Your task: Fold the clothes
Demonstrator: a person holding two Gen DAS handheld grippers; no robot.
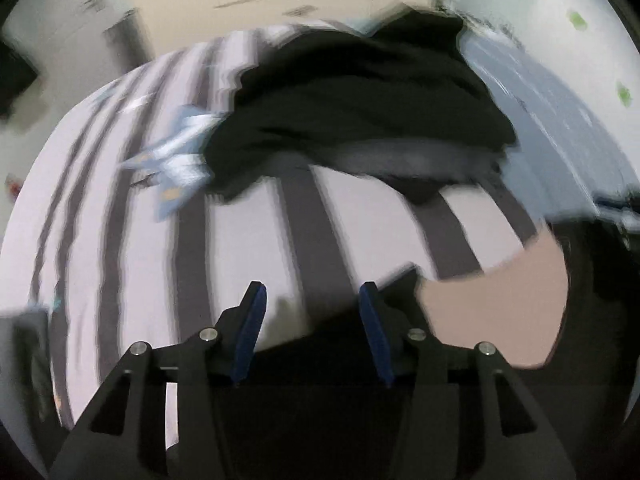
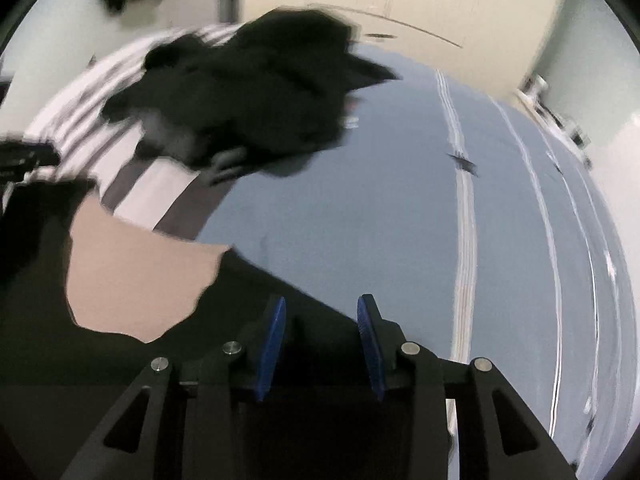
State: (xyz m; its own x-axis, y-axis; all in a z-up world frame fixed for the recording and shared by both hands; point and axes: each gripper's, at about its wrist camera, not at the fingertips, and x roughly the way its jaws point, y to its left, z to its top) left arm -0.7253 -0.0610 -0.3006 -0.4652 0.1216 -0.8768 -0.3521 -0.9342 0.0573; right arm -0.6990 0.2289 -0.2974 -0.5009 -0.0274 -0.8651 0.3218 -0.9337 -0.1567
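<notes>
- Black gripper arms fill the bottom of both views, each ending in 2 blue ribbed pads; the left gripper (image 1: 312, 300) stands partly open with nothing between its pads.
- Right gripper (image 2: 322, 312), at bottom centre of its view, is likewise partly open and empty, over dark cloth at the lower edge.
- Both pictures are smeared by motion blur, so fine detail is unreliable.
- A pink panel (image 1: 496, 304) sits at lower right of the left view, against dark fabric; the same pink panel shows at lower left of the right view. Whether it is part of a garment cannot be told.
- Black clothing (image 1: 352, 120) lies in a rumpled heap in the upper middle of the left view, soft and matte, with loose folds. It straddles a white sheet with dark stripes (image 1: 240, 248) and a grey-blue sheet (image 2: 360, 220).
- A small blue-and-white item (image 1: 176, 152) lies just left of the heap.
- Judgement: the heap is not yet folded. A good next grasp would take 2 separate edges, 1 per gripper, and spread the cloth flat before creasing; pinching bunched layers risks a crooked fold.
</notes>
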